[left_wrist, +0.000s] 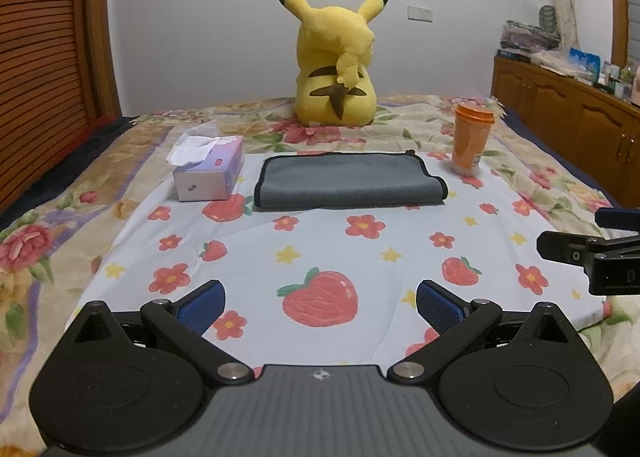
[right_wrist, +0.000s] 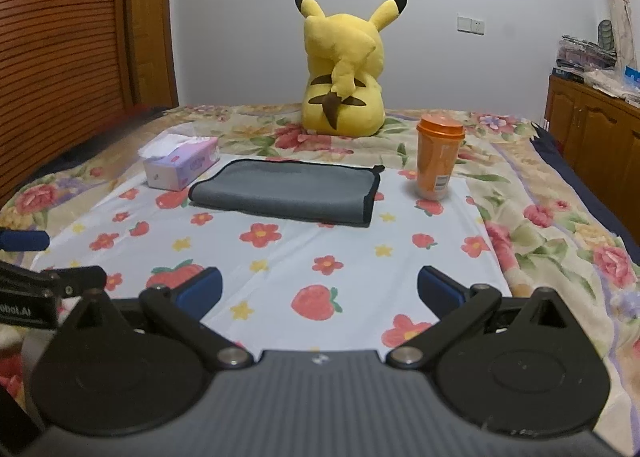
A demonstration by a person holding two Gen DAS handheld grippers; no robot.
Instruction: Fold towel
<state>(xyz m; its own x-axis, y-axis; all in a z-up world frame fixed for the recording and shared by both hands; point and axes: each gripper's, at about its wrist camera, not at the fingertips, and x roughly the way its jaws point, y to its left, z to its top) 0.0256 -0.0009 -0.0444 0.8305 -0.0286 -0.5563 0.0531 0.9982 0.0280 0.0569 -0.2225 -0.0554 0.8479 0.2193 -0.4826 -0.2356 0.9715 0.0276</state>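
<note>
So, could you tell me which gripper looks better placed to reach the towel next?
Neither clearly. The left gripper faces the grey towel head-on; the right gripper sees it slightly leftward. Both are open and apart from it.

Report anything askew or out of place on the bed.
Little stands out. The grey towel lies flat, already folded, between the tissue box and the upright orange cup. One tissue sticks out crumpled. Both grippers hang open, holding nothing.
</note>
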